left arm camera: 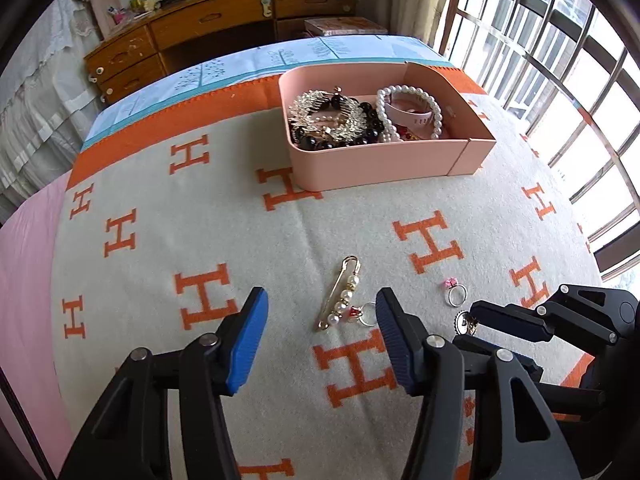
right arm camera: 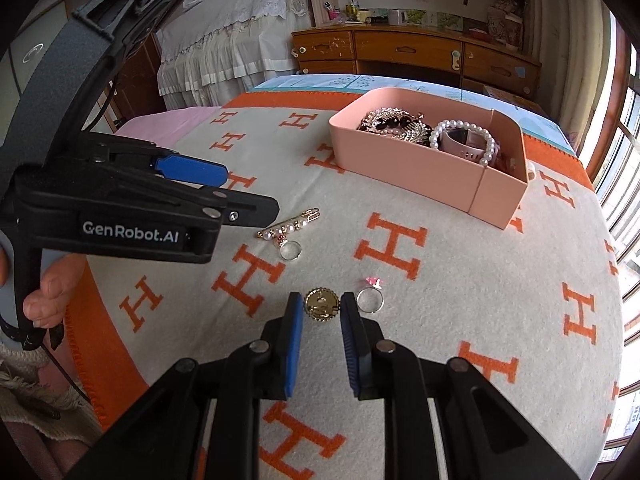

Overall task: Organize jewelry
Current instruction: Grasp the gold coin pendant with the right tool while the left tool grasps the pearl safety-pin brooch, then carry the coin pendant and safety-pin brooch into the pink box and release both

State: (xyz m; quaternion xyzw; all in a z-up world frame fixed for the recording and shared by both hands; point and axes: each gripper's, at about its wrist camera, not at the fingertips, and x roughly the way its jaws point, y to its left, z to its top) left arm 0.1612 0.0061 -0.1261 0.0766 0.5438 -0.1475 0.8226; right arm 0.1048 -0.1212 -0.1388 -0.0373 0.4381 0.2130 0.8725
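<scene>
Right claw: black arms with blue ribbed pads, jaws drawn narrow on either side of the round gold coin-like brooch with a scalloped edge; whether the pads press on it I cannot tell
Left claw: same black and blue build, jaws standing apart over the cloth with nothing between the pads, tips just short of the pin
Gold safety-pin brooch strung with white pearls: flat on the cloth just ahead of the left claw, between its two pads as seen from the left wrist
Silver ring with a small red charm: touching the lower end of the pearl pin, right beside the left claw's right pad
Silver ring with a pink stone: on the cloth just to the right of the right claw's right pad, near the coin brooch but apart from it
Pink rectangular plastic box: well ahead of both claws, open-topped, holding a white pearl bracelet, a pale pink watch strap, black beads and gold-toned comb pieces in a heap
Cream blanket with orange H letters and an orange border: spread under all the loose pieces and the box
Person's hand: fingers around the grip of the left claw, seen at the left edge from the right wrist
Wooden dresser with drawers: far behind the box
</scene>
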